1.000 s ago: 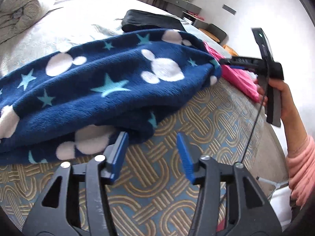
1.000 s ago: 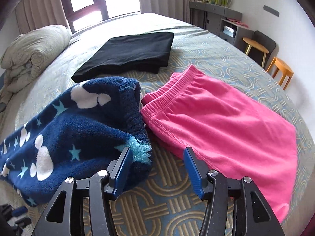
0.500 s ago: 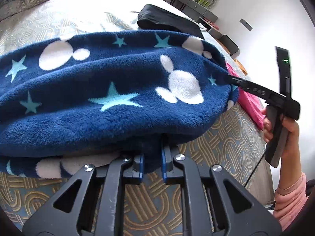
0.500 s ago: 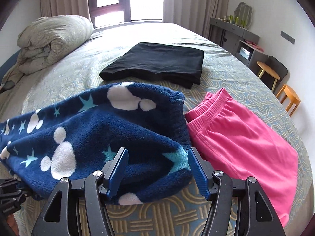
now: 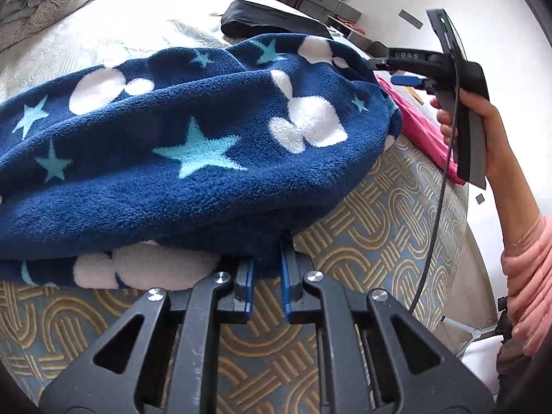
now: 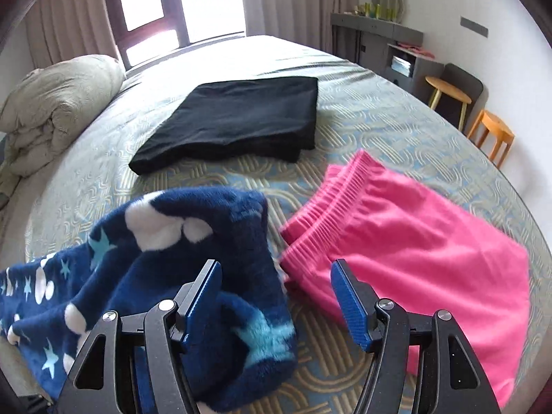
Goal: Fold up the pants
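Left gripper (image 5: 267, 272) pinched the fleece pants' (image 5: 193, 158) near edge. Navy, plush, with white blobs and pale stars. Right gripper (image 6: 276, 296) gaped wide above them.

the fleece pants (image 5: 193, 158) run off the left edge in both views, so their far end can't be seen. the left gripper (image 5: 267, 276) has its fingertips buried under the fleece hem. the pink pants (image 6: 407, 241) look smeared with motion, and in the left view they're mostly hidden behind the fleece. small items on the far shelf unit (image 6: 379, 27) are too tiny to tell. the person's sleeve (image 5: 528, 262) is cut by the right edge.
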`<state>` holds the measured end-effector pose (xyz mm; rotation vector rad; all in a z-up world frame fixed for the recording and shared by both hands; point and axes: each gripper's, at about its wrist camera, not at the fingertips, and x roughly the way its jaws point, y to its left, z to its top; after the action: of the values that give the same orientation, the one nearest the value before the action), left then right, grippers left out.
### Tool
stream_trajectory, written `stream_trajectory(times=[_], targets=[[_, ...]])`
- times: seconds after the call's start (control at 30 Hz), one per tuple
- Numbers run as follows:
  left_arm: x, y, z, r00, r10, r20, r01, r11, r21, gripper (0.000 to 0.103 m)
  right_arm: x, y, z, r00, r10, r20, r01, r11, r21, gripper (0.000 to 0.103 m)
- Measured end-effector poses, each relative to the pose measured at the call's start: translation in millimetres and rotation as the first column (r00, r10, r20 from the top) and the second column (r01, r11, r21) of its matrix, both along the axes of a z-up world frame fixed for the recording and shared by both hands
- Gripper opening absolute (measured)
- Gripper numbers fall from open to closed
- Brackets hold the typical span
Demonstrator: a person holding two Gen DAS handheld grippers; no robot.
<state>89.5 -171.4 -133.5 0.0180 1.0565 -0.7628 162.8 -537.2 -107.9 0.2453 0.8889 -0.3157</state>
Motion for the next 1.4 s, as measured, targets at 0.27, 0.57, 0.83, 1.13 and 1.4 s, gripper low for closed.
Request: stream_trajectory(times=[0.27,0.57,0.83,1.13,1.4], targets=[[-12,-6,-1,0.995,-0.034,0.092,0.03,0.998,0.052,0.014,111,18,-49,0.971,-0.037,-0.236,-0.049,0.935,-0.351,0.041],[-8,20,14,1.0,-0.017,0.019,0.017,1.0,-0.02,0.015,86,44,-19,0.98,-0.013,-0.196,-0.079,0.888,-0.453,0.048],[-11,126,43,0.981,0.182,0.063,-0.18,0.983,-0.04,0.024,-9,90,40,0.989,0.129,-0.07,-0.143,0.957,-0.253,0.061],[31,337,49,0.683,0.726,0.084,-0.724,0.687,-0.058,0.039,-78,248,24,0.897,0.439,0.06,-0.438,0.899,-0.018,0.066],[67,418,3,0.577,0.815,-0.058,-0.816,0.571,-0.093,0.039,-59,335,5,0.834,0.551,-0.022,-0.55,0.829,-0.104,0.066]])
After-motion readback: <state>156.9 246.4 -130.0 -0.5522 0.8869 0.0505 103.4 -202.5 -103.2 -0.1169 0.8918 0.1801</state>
